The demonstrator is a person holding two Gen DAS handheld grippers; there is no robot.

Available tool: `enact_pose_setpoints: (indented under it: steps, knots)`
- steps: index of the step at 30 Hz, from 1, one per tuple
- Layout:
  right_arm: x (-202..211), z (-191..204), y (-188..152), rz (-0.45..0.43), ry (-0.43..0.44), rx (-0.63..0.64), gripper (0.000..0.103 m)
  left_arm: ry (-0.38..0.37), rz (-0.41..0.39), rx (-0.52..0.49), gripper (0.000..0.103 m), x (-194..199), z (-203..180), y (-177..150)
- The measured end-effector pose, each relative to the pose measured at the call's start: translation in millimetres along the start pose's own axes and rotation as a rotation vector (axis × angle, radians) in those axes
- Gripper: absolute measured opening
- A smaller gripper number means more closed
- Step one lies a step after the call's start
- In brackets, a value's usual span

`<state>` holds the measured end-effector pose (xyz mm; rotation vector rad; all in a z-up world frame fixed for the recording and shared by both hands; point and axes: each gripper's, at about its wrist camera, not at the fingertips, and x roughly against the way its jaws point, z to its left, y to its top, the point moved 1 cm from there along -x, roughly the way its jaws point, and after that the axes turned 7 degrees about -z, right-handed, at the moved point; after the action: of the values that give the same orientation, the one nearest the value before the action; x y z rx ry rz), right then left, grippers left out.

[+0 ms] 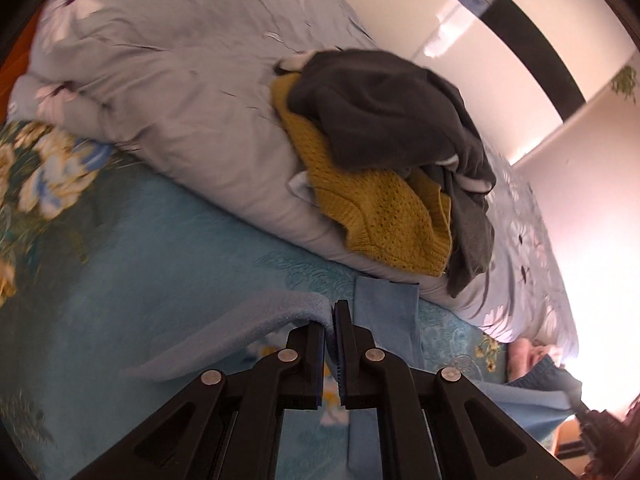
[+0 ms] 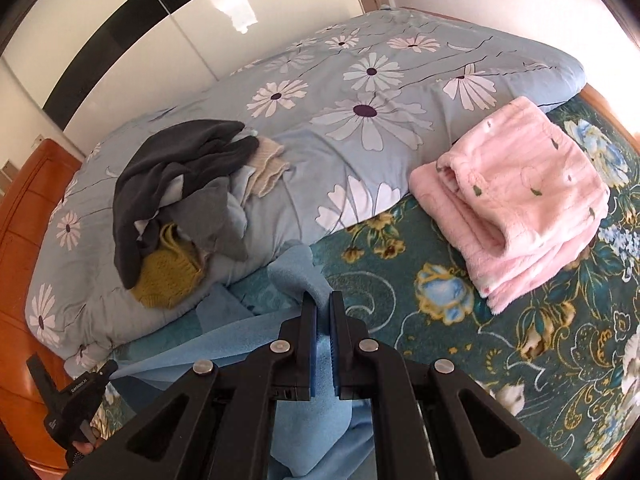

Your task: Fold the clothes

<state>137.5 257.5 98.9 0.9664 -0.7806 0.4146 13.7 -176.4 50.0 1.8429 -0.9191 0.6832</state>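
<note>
A light blue garment is stretched above the teal flowered bedspread. My left gripper is shut on one edge of it, cloth pinched between the pads. My right gripper is shut on another edge, with a flap of blue cloth sticking up past the fingertips. The left gripper also shows at the lower left of the right wrist view, the garment spanning between the two.
A pile of unfolded clothes lies on the grey daisy duvet: a dark grey garment over a mustard knit. A folded pink fleece sits at the right. An orange wooden bed frame borders the left.
</note>
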Motion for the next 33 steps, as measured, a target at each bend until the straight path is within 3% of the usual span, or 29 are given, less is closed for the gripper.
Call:
enact_pose_setpoints:
  steps: [4,11,13,15,18,21,23,24,25,26,29,33]
  knots:
    - [-36,-1,22,-0.033,-0.055,-0.027,0.005,0.009,0.071,-0.049,0.007,-58,-16,7]
    - [-120,-2,43,0.048,-0.115,0.004,0.005,-0.004,0.169,-0.039,0.008,-126,-9,21]
    - [-141,-2,42,0.075,-0.133,0.027,0.005,-0.013,0.183,-0.035,0.012,-134,-4,22]
    - [-156,-2,40,0.095,-0.157,0.050,0.006,-0.029,0.176,-0.026,0.026,-129,2,21]
    - [-168,-5,37,0.119,-0.171,0.085,0.006,-0.076,0.144,-0.001,0.039,-108,12,13]
    - [-151,-8,35,0.102,-0.138,0.097,0.007,-0.103,0.134,0.034,0.046,-83,20,-7]
    - [-137,-11,34,0.089,-0.113,0.103,0.013,-0.123,0.157,0.061,0.046,-71,23,-27]
    - [-131,-12,34,0.082,-0.101,0.106,0.017,-0.126,0.174,0.069,0.046,-68,23,-38]
    - [-124,-13,33,0.075,-0.088,0.108,0.031,-0.128,0.191,0.075,0.046,-65,23,-50]
    - [-118,-15,33,0.069,-0.076,0.111,0.039,-0.128,0.212,0.078,0.046,-65,22,-60]
    - [-90,-26,23,0.067,-0.046,0.133,0.039,-0.128,0.279,0.087,0.046,-70,17,-89]
    - [-64,-42,-27,0.186,0.045,0.192,0.040,-0.121,0.341,0.084,0.044,-75,10,-121]
